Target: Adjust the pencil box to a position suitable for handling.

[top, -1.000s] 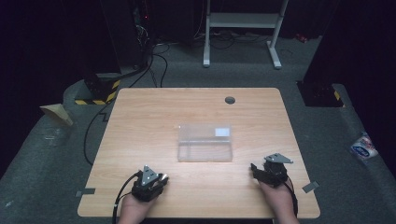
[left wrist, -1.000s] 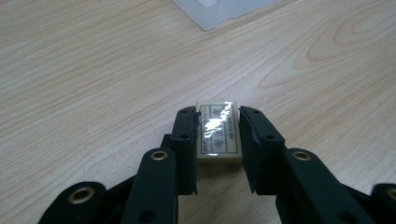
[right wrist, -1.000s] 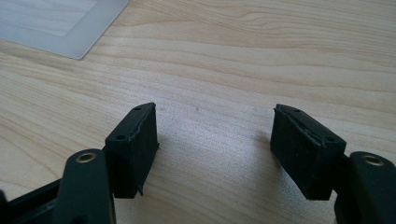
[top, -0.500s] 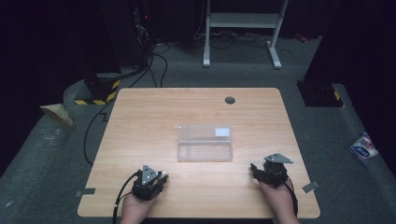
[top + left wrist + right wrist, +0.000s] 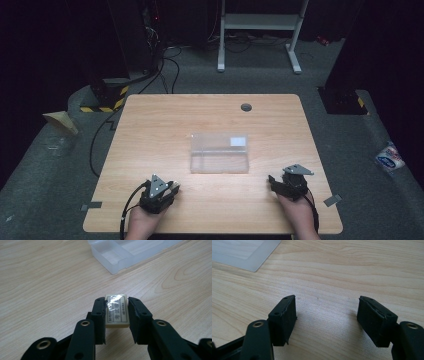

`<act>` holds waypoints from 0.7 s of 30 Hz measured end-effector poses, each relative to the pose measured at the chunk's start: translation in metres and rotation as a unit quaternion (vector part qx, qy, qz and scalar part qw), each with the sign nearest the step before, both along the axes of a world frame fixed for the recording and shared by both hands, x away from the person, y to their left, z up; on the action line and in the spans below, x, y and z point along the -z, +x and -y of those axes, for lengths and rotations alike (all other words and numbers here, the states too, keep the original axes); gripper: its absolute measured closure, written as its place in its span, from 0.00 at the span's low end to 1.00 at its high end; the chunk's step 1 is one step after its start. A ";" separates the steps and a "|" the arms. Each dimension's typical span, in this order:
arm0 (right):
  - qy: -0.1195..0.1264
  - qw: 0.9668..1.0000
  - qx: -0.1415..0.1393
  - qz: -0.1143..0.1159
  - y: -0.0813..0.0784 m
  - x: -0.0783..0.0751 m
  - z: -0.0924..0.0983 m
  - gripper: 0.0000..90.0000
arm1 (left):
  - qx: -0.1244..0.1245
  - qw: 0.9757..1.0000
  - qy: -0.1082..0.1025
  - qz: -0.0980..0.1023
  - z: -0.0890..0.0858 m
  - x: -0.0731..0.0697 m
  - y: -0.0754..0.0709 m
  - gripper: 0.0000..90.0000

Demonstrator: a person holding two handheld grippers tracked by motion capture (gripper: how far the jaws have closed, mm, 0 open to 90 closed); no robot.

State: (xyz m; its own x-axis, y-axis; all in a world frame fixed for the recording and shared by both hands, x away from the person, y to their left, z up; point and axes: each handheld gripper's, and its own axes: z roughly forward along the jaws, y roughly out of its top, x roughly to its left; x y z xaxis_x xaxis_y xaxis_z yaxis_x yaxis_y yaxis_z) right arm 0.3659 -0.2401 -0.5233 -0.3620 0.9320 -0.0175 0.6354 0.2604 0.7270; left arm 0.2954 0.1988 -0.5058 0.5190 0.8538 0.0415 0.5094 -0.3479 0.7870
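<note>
My left gripper [image 5: 116, 315] is shut on a small cream eraser [image 5: 116, 312] with a printed, plastic-wrapped label, held just above the wooden table [image 5: 160, 130]. From above, that gripper [image 5: 172, 189] rests near the table's front edge on the left. A clear plastic compartment box [image 5: 219, 152] lies at the table's middle; its corner [image 5: 117, 257] shows beyond the eraser. My right gripper [image 5: 327, 312] stands open over bare wood with nothing between its fingers. In the high view it [image 5: 274, 181] sits at the front right, right of the box.
A round cable grommet [image 5: 246, 107] sits near the table's far edge. On the dark floor lie a cable [image 5: 100, 145] at the left, a white packet [image 5: 389, 157] at the right and a white stand [image 5: 260, 25] behind the table.
</note>
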 end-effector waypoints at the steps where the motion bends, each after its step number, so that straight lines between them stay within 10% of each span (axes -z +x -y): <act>1: 0.000 1.000 0.000 0.001 0.000 0.000 0.000 0.35 | 0.000 1.000 -0.001 0.003 0.000 -0.001 0.000 0.76; 21: 0.001 1.000 0.001 -0.003 0.002 0.000 0.000 0.32 | -0.032 0.999 -0.019 0.017 0.025 -0.030 0.024 0.76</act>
